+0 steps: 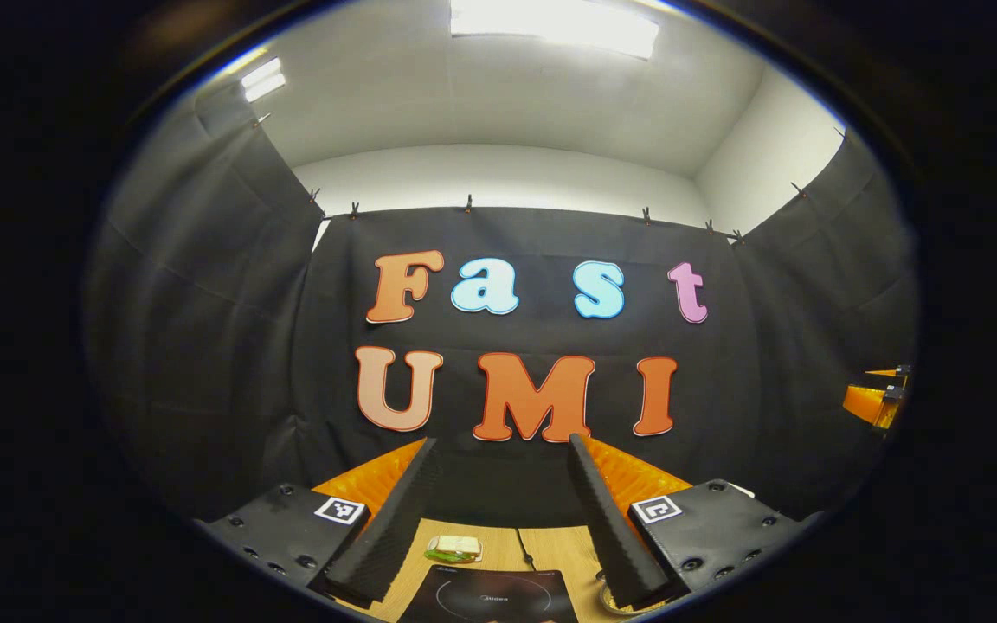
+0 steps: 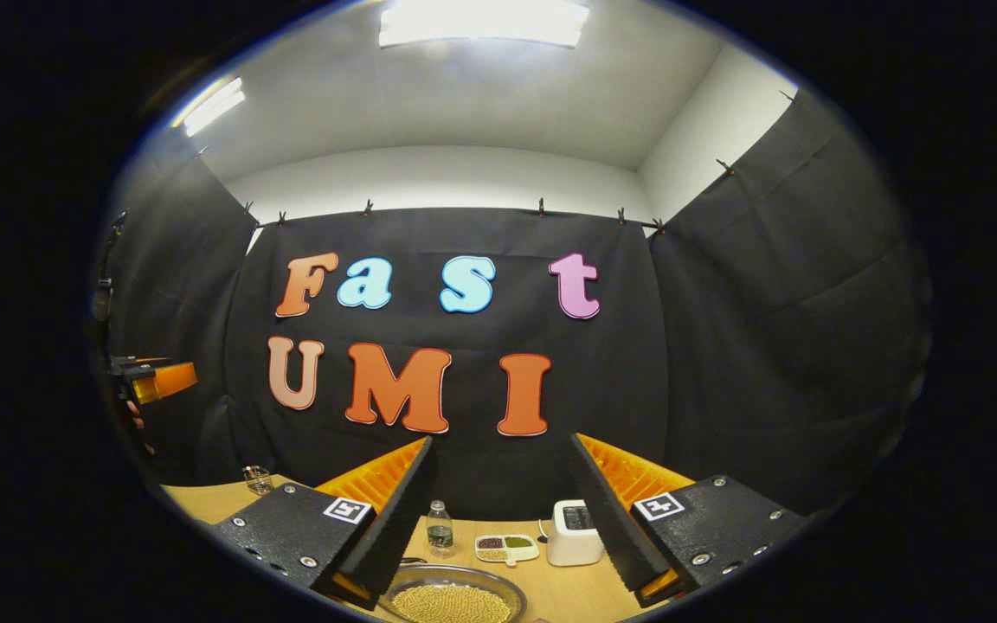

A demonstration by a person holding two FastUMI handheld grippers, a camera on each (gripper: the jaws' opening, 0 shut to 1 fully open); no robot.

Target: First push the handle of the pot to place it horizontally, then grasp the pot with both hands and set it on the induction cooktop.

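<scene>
In the right gripper view a round metal pot [image 2: 455, 597] holding small yellow beans sits on the wooden table, low between my fingers; I cannot see its handle. My right gripper [image 2: 501, 439] is open and held above the pot, touching nothing. The black induction cooktop [image 1: 490, 597] lies flat on the table at the bottom of the left gripper view. My left gripper [image 1: 503, 441] is open above it with nothing between its fingers. Each gripper also appears at the edge of the other view: the right gripper [image 1: 875, 402] and the left gripper [image 2: 148, 381].
Behind the pot stand a small bottle [image 2: 439, 526], a divided dish of beans [image 2: 507, 547] and a white appliance [image 2: 575, 532]. A glass [image 2: 256, 478] is at the far left. A green and white packet [image 1: 453, 548] lies behind the cooktop, and a thin cable [image 1: 526, 549] runs beside it.
</scene>
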